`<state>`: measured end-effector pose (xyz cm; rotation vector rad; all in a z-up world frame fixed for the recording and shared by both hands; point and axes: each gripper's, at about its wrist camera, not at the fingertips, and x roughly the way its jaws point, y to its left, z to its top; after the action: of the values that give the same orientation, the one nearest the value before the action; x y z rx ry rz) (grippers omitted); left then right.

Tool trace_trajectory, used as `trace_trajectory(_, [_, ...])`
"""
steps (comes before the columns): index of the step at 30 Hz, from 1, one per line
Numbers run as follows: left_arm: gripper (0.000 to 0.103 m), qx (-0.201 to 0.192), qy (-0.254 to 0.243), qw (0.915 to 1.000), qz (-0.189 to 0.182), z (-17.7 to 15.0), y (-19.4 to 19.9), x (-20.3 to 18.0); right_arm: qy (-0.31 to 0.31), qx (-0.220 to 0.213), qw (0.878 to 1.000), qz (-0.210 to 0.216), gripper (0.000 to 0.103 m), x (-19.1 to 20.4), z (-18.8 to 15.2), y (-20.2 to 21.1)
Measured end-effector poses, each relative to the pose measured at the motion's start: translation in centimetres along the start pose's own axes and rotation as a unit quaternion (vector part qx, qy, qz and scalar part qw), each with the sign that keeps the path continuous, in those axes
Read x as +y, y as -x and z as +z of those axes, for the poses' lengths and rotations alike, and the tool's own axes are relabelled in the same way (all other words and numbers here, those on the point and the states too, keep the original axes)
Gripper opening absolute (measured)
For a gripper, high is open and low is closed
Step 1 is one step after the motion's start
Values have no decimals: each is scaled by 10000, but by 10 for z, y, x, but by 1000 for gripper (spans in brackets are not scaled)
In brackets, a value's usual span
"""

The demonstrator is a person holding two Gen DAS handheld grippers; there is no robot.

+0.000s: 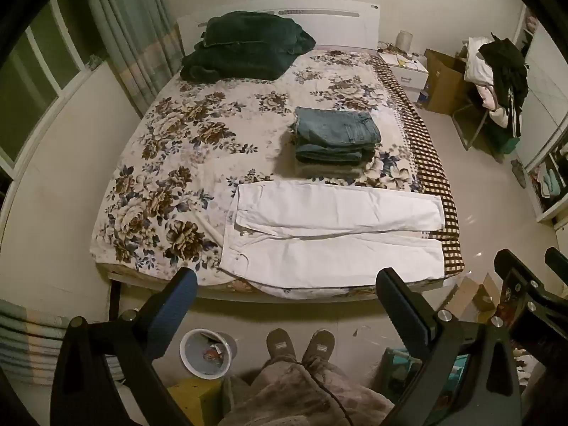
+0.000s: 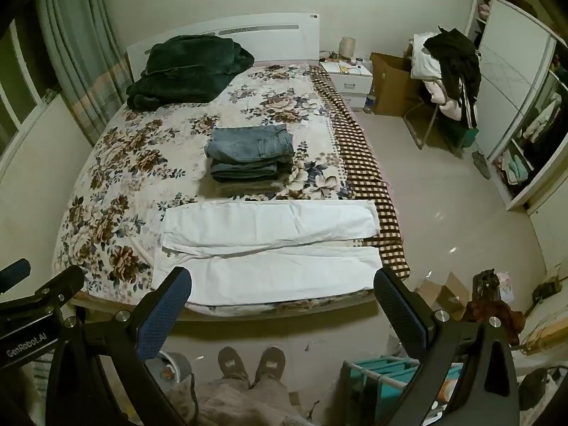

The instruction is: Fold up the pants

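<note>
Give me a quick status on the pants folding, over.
Both grippers, left and right, open, empty, above bed edge. White pants flat, legs side by side, unfolded. Folded jeans stack behind, clear.

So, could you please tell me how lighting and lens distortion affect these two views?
Left wrist view: dim warm light, fisheye bows the bed, white pants stay bright and sharp, corners black. Right wrist view: same bowing, pants nearly blown out, wardrobe curves at the edge.
</note>
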<state>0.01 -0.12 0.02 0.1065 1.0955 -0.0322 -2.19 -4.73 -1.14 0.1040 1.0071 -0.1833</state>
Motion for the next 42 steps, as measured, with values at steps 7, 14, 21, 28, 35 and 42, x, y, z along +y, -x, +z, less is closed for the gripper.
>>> trace_trajectory(7, [103,-24,-1,10000,7,7,4,-1,60,38,10000,-47,103,-1,0,0])
trace_trajectory(14, [103,-51,65,9999,-75,10,8,1,45,44,10000,-19,103,-2,1,0])
trace_trajectory(21, [103,-63,-29,10000,-31,22,15,-10,44,52,10000,-12,103,-1,2,-1])
trace_trajectory(28, [103,-92,-8,9999,-67,25,14,-7,44,57,10000,-12,103,-1,2,-2])
trace_trajectory(35, [103,-108,-8,9999,-91,24,14,-2,61,74,10000,-6,103,-1,5,-3])
trace_trajectory(42, [103,-111,13,9999,-116,23,11,1,57,87,9999,-10,103,1,6,-4])
